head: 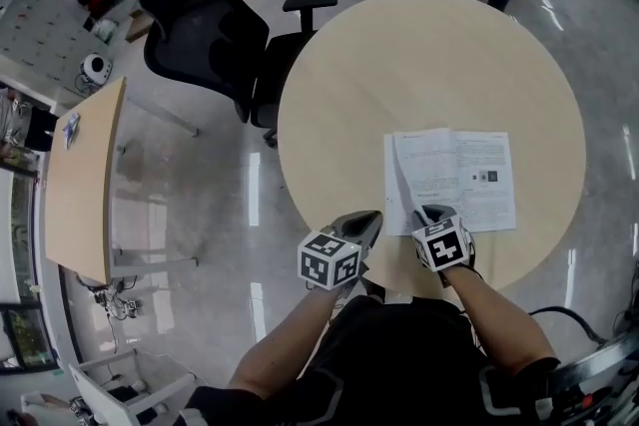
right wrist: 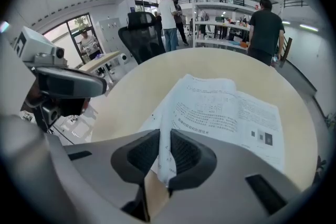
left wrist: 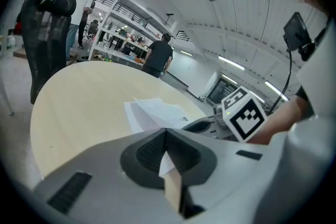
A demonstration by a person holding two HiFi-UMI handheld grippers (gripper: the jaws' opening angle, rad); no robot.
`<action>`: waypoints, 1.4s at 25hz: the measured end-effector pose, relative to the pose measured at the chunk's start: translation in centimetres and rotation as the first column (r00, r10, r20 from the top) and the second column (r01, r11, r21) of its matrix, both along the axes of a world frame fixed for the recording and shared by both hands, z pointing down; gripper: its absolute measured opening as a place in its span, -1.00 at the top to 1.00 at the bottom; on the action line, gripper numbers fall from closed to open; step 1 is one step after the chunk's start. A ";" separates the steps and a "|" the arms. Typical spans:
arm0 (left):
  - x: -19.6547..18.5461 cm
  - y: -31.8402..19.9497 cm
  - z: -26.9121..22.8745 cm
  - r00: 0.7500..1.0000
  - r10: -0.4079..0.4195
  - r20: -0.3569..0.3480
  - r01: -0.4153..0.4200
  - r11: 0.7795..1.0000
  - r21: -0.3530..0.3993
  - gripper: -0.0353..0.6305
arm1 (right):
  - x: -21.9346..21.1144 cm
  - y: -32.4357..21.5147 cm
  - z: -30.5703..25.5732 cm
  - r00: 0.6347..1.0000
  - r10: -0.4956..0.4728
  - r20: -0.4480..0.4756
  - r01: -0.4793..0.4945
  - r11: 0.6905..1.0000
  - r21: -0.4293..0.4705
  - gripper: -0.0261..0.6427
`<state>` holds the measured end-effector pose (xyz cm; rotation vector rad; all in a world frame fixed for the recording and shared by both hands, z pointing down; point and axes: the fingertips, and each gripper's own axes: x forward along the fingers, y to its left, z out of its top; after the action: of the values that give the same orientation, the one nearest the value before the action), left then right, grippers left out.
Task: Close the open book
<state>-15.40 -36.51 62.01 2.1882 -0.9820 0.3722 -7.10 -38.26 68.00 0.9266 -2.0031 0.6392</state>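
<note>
open book (head: 477, 183) long axis left-right, spine pointing away

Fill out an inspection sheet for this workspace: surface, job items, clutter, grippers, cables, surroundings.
Surface: round pale wooden table, bare apart from the book.
Job's things: open book lies near the table's near edge, with its left page lifted.
Clutter: nothing seen on the table.
Grippers: right gripper shut on the left page; left gripper shut, empty, at the table's edge.
Cables: black cable beside the person's right arm.
Surroundings: black office chair, rectangular side table, people standing near shelves.
</note>
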 end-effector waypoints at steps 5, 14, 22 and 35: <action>1.5 -1.0 -0.8 1.000 0.014 -0.009 -0.014 1.000 0.012 0.94 | 2.8 0.0 -4.4 0.994 0.050 0.096 -0.059 0.994 0.088 0.73; 6.3 -1.2 -2.4 0.997 0.079 -0.004 -0.079 0.997 0.018 0.94 | 12.2 -0.9 -6.5 0.965 0.206 0.163 -0.232 0.960 0.158 0.72; 8.7 -0.6 -3.0 0.993 0.112 0.044 -0.112 0.994 0.008 0.94 | 17.6 -1.1 -4.2 0.896 0.321 0.306 -0.351 0.935 0.047 0.63; 9.7 0.3 -2.1 0.997 0.064 0.053 -0.061 0.997 -0.049 0.94 | 25.5 -0.9 0.8 0.826 0.469 0.314 -0.472 0.879 -0.071 0.59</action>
<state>-5.73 -36.16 59.94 2.1800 -0.9259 0.4819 18.36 -39.19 68.79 1.4217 -2.0646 1.1180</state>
